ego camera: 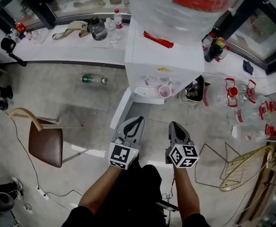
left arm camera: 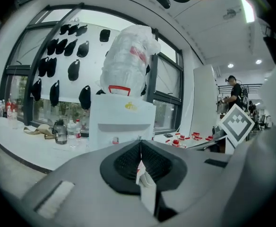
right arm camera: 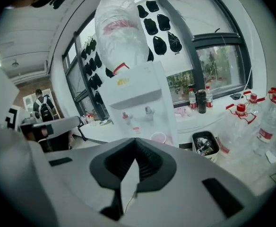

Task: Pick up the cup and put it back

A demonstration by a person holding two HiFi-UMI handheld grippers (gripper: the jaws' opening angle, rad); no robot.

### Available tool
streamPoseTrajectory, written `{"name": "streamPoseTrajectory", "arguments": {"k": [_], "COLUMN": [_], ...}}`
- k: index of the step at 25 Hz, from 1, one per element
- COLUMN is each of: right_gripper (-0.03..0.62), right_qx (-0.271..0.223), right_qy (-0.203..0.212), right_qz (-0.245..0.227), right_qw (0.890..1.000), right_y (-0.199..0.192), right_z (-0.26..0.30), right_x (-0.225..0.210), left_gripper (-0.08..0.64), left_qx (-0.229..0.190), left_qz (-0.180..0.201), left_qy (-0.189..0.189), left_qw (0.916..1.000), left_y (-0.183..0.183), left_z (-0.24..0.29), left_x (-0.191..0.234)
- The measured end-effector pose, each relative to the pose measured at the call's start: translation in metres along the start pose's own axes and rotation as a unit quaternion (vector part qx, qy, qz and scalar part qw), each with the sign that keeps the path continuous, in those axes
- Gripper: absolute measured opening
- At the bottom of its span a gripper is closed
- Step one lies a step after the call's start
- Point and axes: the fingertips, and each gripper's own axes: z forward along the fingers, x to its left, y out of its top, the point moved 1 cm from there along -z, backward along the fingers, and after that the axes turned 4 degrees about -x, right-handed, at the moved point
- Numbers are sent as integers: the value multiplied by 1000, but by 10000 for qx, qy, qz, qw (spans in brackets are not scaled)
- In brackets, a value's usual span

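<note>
A small pink cup (ego camera: 165,91) stands on the drip tray of the white water dispenser (ego camera: 161,56), under its taps. In the right gripper view the cup (right arm camera: 158,137) shows just past the jaws, well ahead of them. My left gripper (ego camera: 137,119) and right gripper (ego camera: 174,124) hover side by side over the floor, short of the dispenser and pointing at it. Each one's jaws meet with nothing between them, as the left gripper view (left arm camera: 140,143) and the right gripper view (right arm camera: 135,141) show. The cup is untouched.
A small bin (ego camera: 193,90) sits right of the dispenser, with several empty water jugs (ego camera: 232,93) beyond it. A gold wire rack (ego camera: 242,167) lies at the right and a brown chair (ego camera: 46,143) at the left. A green bottle (ego camera: 93,79) lies on the floor.
</note>
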Motion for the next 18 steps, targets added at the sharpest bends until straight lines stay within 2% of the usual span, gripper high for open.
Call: {"name": "streamPoseTrajectory", "arguments": {"k": [4,9,14,18], "right_gripper": [-5,-5,-5,-5], "right_qx": [91,-61,-211,-411], "right_qy": [32,129,215,274], "right_qz": [-8,-82,-206,-224], "right_qw": [10000,9999,9993,9985], "right_y": [42,108,164,194], "right_z": [-69,-162,-257,-322], "right_x": [34,75,127,164], "left_gripper": [6,6,6,6], "left_qx": [102,35,-20,-186], "left_qz": [-92,-60,-17,-169], "left_qy": [177,422,355,326], "left_qw": [9997,9991,9994,9992], "left_y": [60,146,224,266], "left_z": [-50,-118,-194,-245], "left_x": [-37,-94,-156,-183]}}
